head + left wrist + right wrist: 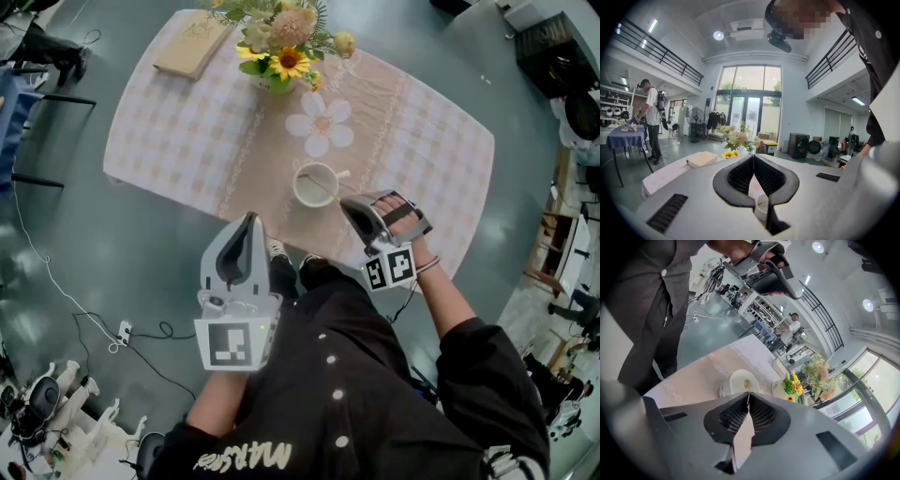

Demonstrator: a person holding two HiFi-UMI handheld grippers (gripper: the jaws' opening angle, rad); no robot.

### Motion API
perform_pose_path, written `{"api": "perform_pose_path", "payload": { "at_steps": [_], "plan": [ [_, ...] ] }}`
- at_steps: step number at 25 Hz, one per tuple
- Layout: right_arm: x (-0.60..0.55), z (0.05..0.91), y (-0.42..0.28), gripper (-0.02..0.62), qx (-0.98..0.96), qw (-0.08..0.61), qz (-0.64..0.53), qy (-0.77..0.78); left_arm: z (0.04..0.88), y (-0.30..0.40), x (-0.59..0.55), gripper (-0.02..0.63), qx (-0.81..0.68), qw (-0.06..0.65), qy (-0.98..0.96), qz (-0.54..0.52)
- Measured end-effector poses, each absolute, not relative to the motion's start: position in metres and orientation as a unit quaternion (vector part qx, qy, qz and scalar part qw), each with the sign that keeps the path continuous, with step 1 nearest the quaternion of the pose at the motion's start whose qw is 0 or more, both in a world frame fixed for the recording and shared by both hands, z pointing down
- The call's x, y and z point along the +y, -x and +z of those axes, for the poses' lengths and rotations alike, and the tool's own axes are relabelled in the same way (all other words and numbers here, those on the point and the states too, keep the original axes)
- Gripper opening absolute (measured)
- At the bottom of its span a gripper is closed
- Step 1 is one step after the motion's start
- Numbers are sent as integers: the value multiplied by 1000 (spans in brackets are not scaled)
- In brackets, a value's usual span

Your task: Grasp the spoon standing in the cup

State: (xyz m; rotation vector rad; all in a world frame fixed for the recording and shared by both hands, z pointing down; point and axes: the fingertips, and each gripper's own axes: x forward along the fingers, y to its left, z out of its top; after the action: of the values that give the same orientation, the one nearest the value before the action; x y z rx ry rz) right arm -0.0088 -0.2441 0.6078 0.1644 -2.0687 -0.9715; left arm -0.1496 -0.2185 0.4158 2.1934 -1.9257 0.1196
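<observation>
A white cup stands on the beige runner near the table's front edge, with a thin spoon leaning out of it to the right. My right gripper is at the cup's right rim, shut on the spoon handle. In the right gripper view the spoon runs from the meeting jaw tips down into the cup, its bowl inside. My left gripper hovers off the table's front edge, left of the cup, shut and holding nothing. In its own view the cup shows below the touching tips.
A vase of flowers stands at the back of the table. A flower-shaped coaster lies behind the cup, and a book sits at the back left. Cables lie on the floor at the left.
</observation>
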Motion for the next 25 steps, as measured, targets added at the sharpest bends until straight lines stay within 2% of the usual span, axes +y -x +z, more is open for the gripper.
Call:
{"api": "perform_pose_path", "payload": {
  "at_steps": [12,25],
  "plan": [
    [-244,562,-1,5,-842,388,-358,-111,395,151,-226,18,-649,82,-756,32],
    [-260,458,11,5,-894,279,-263,-230,361,160,-250,18,-638,27,-769,26]
  ]
}}
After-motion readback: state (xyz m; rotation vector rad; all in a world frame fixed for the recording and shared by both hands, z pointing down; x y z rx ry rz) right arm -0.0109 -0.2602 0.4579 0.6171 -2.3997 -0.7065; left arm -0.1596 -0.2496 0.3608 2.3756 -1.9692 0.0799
